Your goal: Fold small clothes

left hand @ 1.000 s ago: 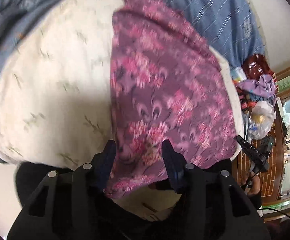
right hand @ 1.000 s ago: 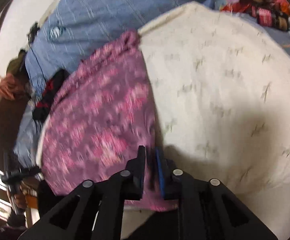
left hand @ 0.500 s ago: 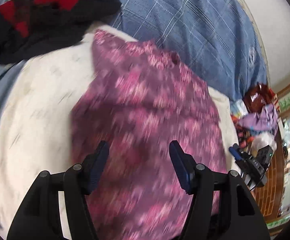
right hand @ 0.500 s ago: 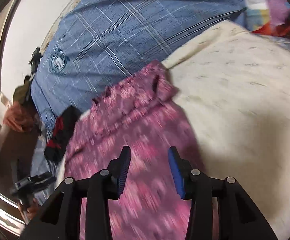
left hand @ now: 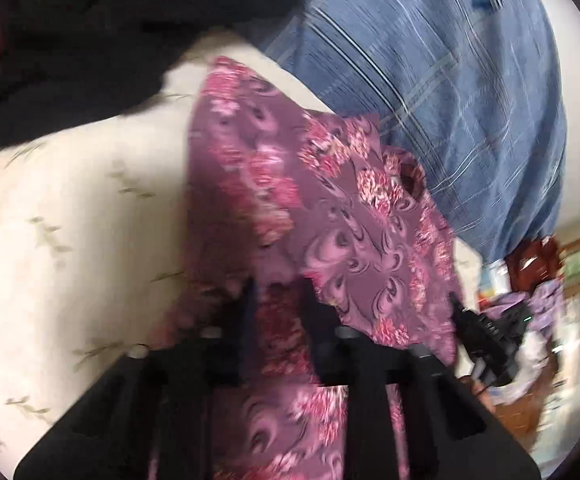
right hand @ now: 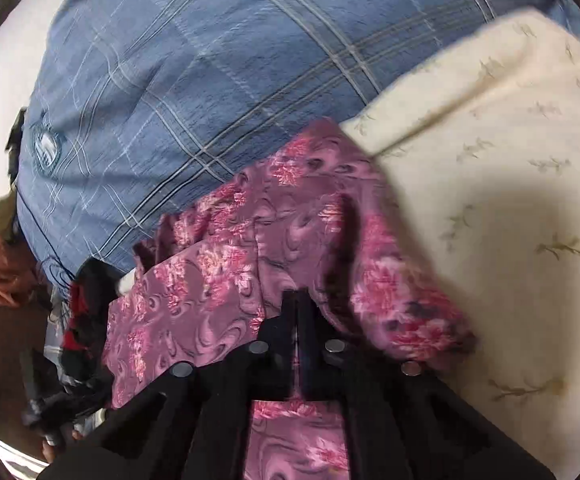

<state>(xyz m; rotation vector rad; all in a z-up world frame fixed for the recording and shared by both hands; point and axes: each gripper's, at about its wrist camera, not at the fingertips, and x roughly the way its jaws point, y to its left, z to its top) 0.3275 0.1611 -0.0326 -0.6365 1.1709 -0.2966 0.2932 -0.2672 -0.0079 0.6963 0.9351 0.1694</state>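
A purple garment with pink flowers (left hand: 330, 216) lies on a cream pad with a leaf print (left hand: 70, 216). It also shows in the right wrist view (right hand: 218, 280). My left gripper (left hand: 278, 296) has its fingers close together with a bunched part of the garment between them; the frame is blurred. My right gripper (right hand: 298, 300) is shut on a raised fold of the garment, near the garment's far end. The cloth is puckered up around both grips.
The cream pad (right hand: 510, 200) rests on a blue plaid bedspread (right hand: 194, 92), also seen in the left wrist view (left hand: 450, 80). A black and red garment (left hand: 70, 40) lies at the pad's far left edge. Clutter and a brown floor sit beside the bed (left hand: 530, 280).
Both grippers moved forward along the garment to its far end. Half a second ago both were open over the cloth; now both have closed on it and the cloth is bunched up.
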